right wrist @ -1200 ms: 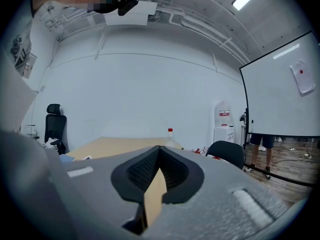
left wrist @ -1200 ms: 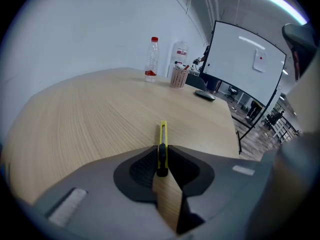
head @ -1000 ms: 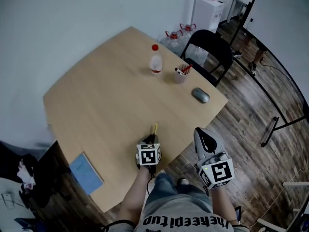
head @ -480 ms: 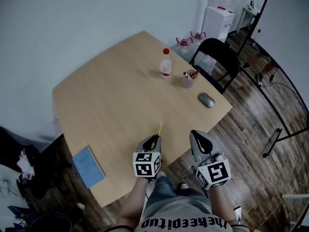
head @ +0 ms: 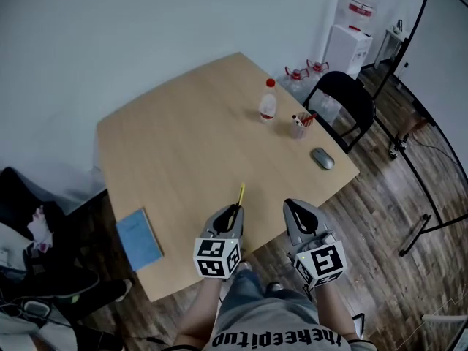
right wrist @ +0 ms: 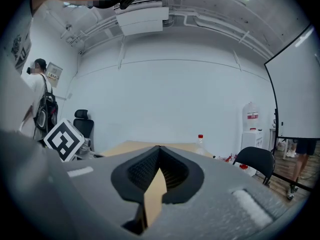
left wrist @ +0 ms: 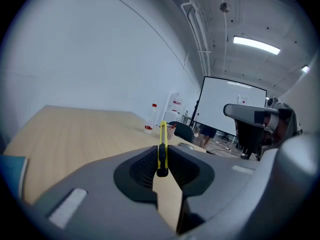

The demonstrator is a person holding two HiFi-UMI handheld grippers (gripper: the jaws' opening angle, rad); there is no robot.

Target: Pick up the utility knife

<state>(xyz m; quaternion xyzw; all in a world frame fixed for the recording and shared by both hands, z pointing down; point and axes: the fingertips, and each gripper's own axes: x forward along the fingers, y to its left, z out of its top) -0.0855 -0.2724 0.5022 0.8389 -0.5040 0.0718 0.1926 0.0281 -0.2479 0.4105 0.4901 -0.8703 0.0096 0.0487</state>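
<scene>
— Where's the utility knife (head: 240, 194)?
— Pinched in the left claw (head: 232, 212). Its long axis runs straight ahead out of the jaws, above the near edge of the surface (head: 183, 137).
— And the right claw (head: 296, 207)?
— Just to the right, pressed together on nothing. The pick-up looks done.

Bench: pale wooden bench (head: 183, 145) with angled corners, its far side close to a white wall.
Far end: clear plastic bottle with a red cap (head: 268, 102) standing upright, with a small cup of red and dark pens (head: 298, 126) just beside it.
Right edge: grey oval computer mouse (head: 322, 158).
Near left corner: flat blue notebook (head: 140, 238), well apart from the rest.
</scene>
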